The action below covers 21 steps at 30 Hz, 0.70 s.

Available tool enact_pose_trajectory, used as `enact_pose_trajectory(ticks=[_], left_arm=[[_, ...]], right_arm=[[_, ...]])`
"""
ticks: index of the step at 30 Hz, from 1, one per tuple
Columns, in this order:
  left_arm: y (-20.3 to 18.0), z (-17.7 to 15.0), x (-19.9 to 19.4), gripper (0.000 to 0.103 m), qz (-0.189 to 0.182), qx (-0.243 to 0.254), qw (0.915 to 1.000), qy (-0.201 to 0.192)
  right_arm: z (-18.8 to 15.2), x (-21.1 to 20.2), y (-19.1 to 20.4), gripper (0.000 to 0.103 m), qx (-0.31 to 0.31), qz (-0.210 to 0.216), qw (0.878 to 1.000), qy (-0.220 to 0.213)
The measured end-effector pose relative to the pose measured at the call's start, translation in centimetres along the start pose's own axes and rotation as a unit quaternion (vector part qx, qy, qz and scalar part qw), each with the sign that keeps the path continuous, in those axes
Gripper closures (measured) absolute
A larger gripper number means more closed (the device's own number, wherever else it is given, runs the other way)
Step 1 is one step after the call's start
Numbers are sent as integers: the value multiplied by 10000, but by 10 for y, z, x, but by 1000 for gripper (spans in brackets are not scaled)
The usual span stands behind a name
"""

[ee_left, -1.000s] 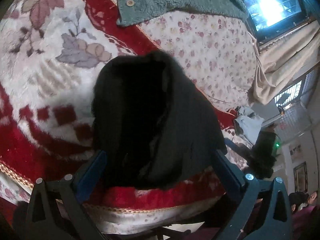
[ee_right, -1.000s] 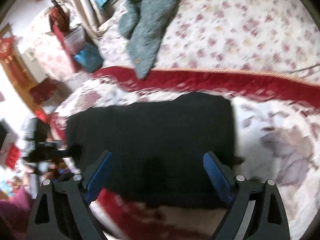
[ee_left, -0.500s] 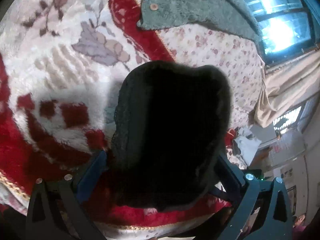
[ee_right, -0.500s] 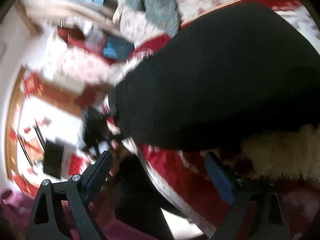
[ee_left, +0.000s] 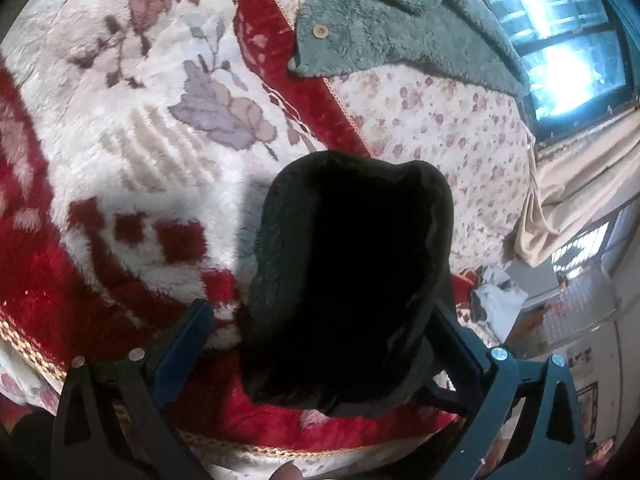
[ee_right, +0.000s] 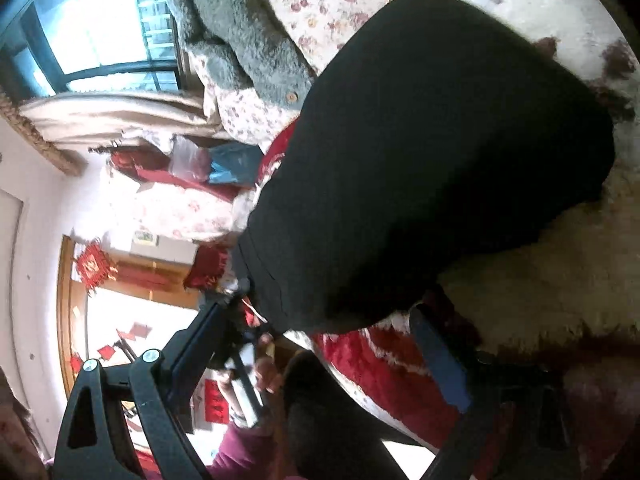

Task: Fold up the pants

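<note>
Black pants (ee_left: 344, 280), now a compact folded bundle, lie on the red-and-white plush blanket (ee_left: 120, 200). Left gripper (ee_left: 320, 320) and right gripper (ee_right: 320, 328), both released, have drawn back; folding appears nearly complete.

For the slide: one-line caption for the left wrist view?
Open left tongs flank folded black pants on a red-and-white floral blanket, green fleece garment beyond.

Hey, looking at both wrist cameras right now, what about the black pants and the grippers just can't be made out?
- Left wrist view: the black pants show as one dark mass; fold lines are lost.
- Left wrist view: the pants cover part of the left gripper, so contact is unclear.
- Right wrist view: the right gripper looks open; the pants are blurred, hiding their edge.
</note>
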State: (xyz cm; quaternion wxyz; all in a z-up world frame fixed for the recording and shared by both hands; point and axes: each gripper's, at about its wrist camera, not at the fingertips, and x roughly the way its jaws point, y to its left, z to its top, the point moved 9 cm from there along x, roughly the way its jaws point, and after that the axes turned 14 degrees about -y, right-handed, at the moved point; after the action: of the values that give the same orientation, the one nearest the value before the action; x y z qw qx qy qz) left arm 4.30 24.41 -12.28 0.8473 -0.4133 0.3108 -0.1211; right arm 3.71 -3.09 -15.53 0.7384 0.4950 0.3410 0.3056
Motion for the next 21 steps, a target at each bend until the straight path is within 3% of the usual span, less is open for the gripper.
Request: enact_pose_trajectory(ticks=[4, 7, 9, 11, 12, 13, 14, 15, 16, 18, 21], left_arm=[[-5, 5, -8, 0, -261, -198, 9988, -366], [-6, -3, 4, 0, -244, -90, 9996, -98], [-6, -11, 17, 0, -170, 90, 9998, 110], [-5, -15, 28, 0, -95, 143, 9997, 173], [-7, -14, 29, 0, -110, 163, 9997, 162], [-9, -14, 32, 0, -168, 156, 9995, 239], [-9, -14, 33, 0, -170, 136, 9992, 323], [-10, -14, 34, 4, -154, 105, 9991, 391], [-16, -12, 31, 32, -281, 116, 9986, 428], [-32, -6, 22, 56, -317, 378, 9980, 391], [-57, 1, 17, 65, -226, 735, 9964, 346]], right_arm=[[2, 16, 4, 6, -62, -53, 9999, 61], [8, 24, 2, 7, 102, 167, 9998, 2], [10, 24, 3, 15, 27, 204, 9998, -86], [10, 22, 2, 36, -54, 237, 9997, -91], [11, 20, 0, 41, -41, 239, 9996, -111], [13, 18, -3, 56, -18, 242, 9996, -140], [15, 17, -5, 64, 7, 255, 9995, -166], [16, 15, -7, 74, 89, 334, 9992, -183], [16, 14, -6, 76, 152, 404, 9989, -182], [17, 12, 0, 78, 134, 520, 9984, -180], [24, 4, 24, 82, -22, 881, 9959, -206]])
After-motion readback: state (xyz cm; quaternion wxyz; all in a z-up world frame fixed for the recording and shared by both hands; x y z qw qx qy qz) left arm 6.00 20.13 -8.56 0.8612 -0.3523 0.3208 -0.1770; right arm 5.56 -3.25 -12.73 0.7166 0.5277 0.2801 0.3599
